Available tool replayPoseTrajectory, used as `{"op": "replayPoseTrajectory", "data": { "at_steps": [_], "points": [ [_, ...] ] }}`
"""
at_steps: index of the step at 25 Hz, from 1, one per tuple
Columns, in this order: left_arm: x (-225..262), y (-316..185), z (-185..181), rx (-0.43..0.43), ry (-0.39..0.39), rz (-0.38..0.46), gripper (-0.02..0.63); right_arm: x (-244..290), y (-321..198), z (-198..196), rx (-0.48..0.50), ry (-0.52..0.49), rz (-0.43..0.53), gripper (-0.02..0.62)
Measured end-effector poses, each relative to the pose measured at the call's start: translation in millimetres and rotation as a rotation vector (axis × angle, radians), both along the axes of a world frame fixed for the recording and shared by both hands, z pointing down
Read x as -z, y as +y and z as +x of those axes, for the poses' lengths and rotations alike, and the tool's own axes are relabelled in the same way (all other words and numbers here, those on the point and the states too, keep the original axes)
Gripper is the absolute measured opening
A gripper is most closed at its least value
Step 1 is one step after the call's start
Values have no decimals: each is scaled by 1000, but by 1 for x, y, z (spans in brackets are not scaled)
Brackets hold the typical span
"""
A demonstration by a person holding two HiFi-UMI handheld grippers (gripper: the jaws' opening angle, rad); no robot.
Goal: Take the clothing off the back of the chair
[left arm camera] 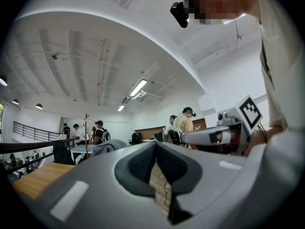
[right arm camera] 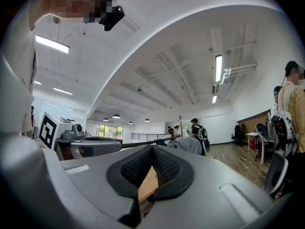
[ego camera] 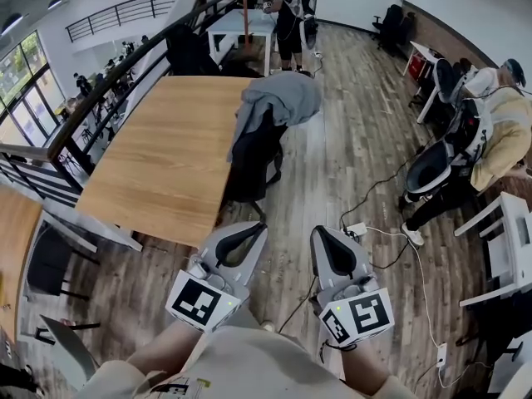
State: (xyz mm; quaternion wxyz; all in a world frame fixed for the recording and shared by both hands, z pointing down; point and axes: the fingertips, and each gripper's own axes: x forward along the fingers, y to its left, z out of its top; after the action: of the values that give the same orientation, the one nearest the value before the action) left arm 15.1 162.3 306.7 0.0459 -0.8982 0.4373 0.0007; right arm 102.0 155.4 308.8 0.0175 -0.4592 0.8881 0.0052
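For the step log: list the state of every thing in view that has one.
grey clothing, draped over the chair back, not yet taken.
chair, upright, at the edge of the table.
left gripper, shut, empty, short of the chair.
right gripper, shut, empty, short of the chair.

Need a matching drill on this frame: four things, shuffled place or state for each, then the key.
1. grey jacket
2. wooden table
3. left gripper
4. white power strip

a. lies on the floor
b. fingers shut, nothing held
c. draped over the back of the chair
d. left of the chair in the head view

Pairs: 1-c, 2-d, 3-b, 4-a
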Motion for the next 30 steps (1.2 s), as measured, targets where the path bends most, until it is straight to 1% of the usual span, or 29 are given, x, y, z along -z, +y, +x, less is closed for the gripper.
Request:
{"op": "replayPoseTrajectory", "data": {
  "at_steps": [7, 11, 18, 24, 30],
  "points": [
    [1, 7, -9, 20, 1, -1, 2, 4, 5, -6, 16, -9, 11, 2],
    [0, -1, -11, 14, -16, 33, 3, 1, 1, -4, 4, 0, 3, 2],
    [-2, -18, -13, -6, 4, 20, 2, -5, -14, -7, -13, 6, -6, 2],
    [-8, -49, -23, -13, 2, 28, 2, -10, -45, -17, -17, 15, -12, 2],
    [-9, -95, -37, -16, 5, 22, 3, -8, -90, -31, -21, 20, -10, 2]
  ]
}}
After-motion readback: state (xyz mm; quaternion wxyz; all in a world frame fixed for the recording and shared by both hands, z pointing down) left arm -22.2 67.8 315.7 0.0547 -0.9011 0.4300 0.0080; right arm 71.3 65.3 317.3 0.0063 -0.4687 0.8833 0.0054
